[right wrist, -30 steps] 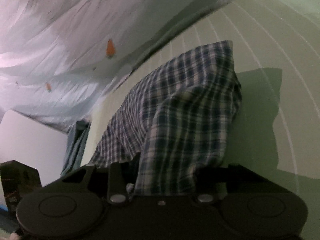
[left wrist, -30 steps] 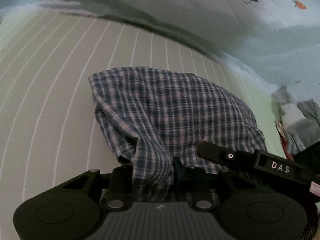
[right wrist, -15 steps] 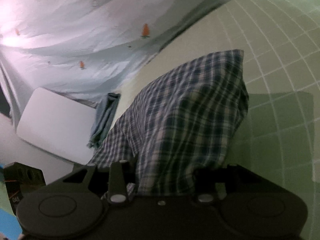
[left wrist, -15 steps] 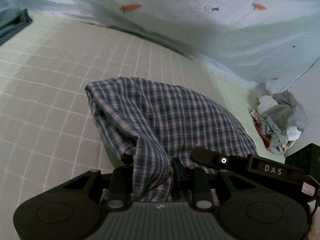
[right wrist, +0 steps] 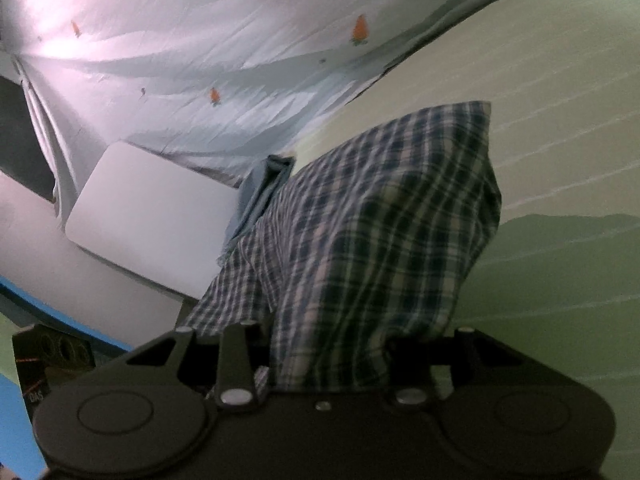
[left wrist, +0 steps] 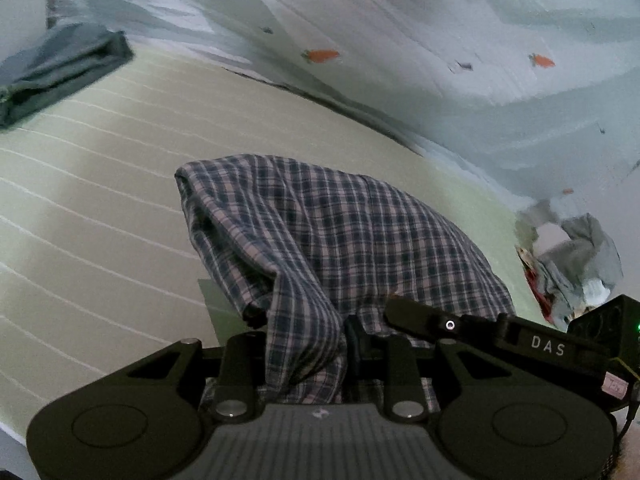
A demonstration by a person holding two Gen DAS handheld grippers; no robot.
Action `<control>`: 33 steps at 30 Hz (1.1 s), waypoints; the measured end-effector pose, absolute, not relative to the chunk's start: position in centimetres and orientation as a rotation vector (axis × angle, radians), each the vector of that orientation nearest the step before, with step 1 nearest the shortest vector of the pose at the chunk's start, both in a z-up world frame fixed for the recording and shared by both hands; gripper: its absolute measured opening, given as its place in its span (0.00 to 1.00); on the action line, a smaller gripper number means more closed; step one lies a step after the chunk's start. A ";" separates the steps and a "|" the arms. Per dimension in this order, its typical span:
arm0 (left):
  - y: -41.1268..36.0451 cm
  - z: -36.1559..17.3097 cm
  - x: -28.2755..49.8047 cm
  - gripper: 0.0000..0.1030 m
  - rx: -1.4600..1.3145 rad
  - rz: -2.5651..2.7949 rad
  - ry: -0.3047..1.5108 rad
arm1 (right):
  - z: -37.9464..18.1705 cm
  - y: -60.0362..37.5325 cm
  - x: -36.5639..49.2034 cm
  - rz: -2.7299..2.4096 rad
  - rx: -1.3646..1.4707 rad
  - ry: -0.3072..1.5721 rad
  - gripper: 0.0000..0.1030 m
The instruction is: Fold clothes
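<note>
Left tongs point(left wrist: 306, 354) clamped on one bunched edge of plaid shirt point(left wrist: 340, 236); right tongs point(right wrist: 328, 356) clamped on another edge point(right wrist: 376, 220). Shirt hangs lifted from both grips, draping down toward pale green lined mat point(left wrist: 88, 208). Folded grey garment point(left wrist: 60, 68) at mat's far left corner; crumpled clothes pile point(left wrist: 572, 256) at right. Carrot-print sheet point(left wrist: 400, 52) behind.

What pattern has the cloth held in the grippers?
A dark blue and white check on the cloth, clearest in the left wrist view.
</note>
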State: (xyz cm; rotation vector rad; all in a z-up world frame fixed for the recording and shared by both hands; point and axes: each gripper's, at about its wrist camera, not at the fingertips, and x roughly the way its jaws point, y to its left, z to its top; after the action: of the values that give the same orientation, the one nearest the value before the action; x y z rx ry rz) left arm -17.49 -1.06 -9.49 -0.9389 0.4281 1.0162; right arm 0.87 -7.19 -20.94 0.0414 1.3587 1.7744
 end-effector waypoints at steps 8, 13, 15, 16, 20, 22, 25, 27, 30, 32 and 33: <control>4.6 -9.0 -29.5 0.29 -0.894 1.060 0.399 | -19.5 0.8 -7.5 1.834 0.046 1.362 0.39; 11.3 -8.5 -37.5 0.29 -0.873 1.097 0.349 | -18.5 8.4 -14.1 1.878 0.068 1.339 0.39; 14.5 -7.7 -39.9 0.29 -0.838 1.116 0.347 | -18.1 11.6 -16.9 1.893 0.084 1.324 0.39; 16.1 -7.4 -41.1 0.29 -0.821 1.125 0.346 | -17.8 13.2 -18.2 1.899 0.094 1.319 0.39; 22.8 -5.8 -45.6 0.29 -0.755 1.151 0.335 | -16.9 20.0 -23.1 1.921 0.160 1.306 0.39; 26.1 -5.4 -47.8 0.29 -0.745 1.171 0.318 | -16.5 23.5 -25.4 1.935 0.189 1.296 0.39; 31.3 -5.1 -51.0 0.29 -0.735 1.202 0.292 | -16.2 28.5 -28.7 1.957 0.218 1.274 0.39; 35.0 -5.4 -52.8 0.29 -0.731 1.227 0.278 | -16.6 31.7 -30.3 1.946 0.252 1.291 0.40; 40.2 -6.3 -55.2 0.29 -0.736 1.281 0.272 | -17.3 36.3 -32.7 1.928 0.304 1.317 0.40; 43.1 -7.5 -56.4 0.34 -0.736 1.345 0.279 | -18.3 38.6 -34.0 1.906 0.317 1.328 0.45; 44.3 -8.2 -56.9 0.40 -0.735 1.387 0.286 | -18.9 39.6 -34.6 1.890 0.313 1.329 0.61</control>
State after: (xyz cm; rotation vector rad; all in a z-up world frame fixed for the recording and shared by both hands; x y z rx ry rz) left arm -56.94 44.31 -8.22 -0.7353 0.2859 1.3871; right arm -34.58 39.55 -18.91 0.3135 1.3291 1.8900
